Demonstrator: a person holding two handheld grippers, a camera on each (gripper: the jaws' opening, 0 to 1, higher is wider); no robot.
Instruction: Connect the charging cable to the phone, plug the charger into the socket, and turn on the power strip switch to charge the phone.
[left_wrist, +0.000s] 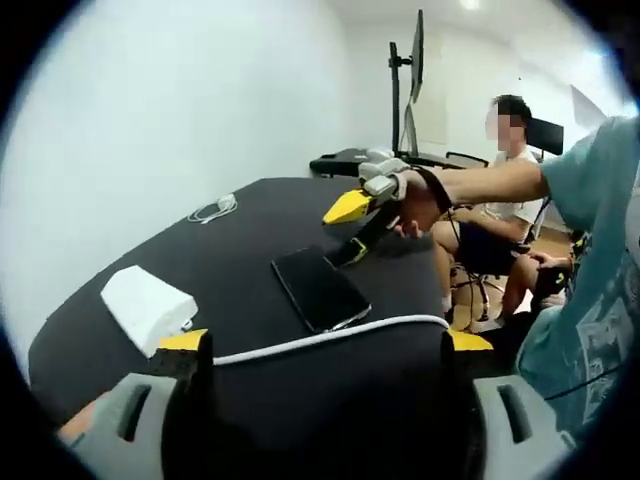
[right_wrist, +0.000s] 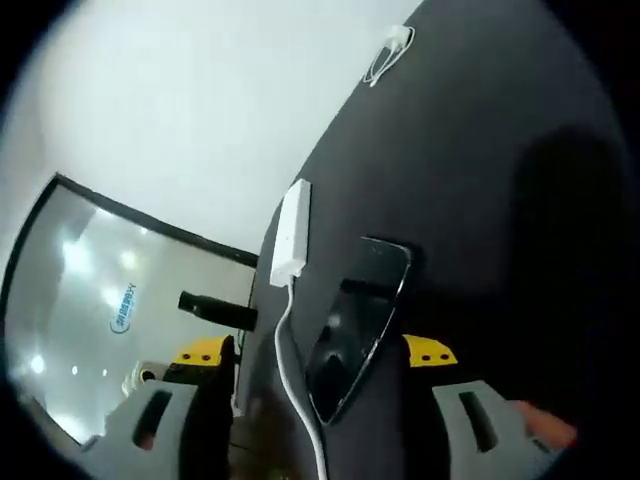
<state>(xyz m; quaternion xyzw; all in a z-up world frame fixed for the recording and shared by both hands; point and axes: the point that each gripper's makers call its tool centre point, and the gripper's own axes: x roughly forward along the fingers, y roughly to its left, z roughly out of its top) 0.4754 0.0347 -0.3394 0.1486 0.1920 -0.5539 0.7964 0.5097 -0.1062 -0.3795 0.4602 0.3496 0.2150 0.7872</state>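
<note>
Black phone (right_wrist: 358, 325) between right tool (right_wrist: 315, 352) jaws, untouched

Premises: office; a monitor on a stand (left_wrist: 414, 62) at upper centre; a seated person (left_wrist: 497, 205) at a desk (left_wrist: 345, 160); white walls; glass partition (right_wrist: 95, 310) at lower left.

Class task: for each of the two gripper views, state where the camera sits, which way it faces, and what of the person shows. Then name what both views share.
Left gripper view: rides the left gripper, facing across the black table at the phone; the person's hand holds the right gripper.
Right gripper view: rides the right gripper, rolled, looking at the phone.
Shared: phone, power strip, white cable, charger.
</note>
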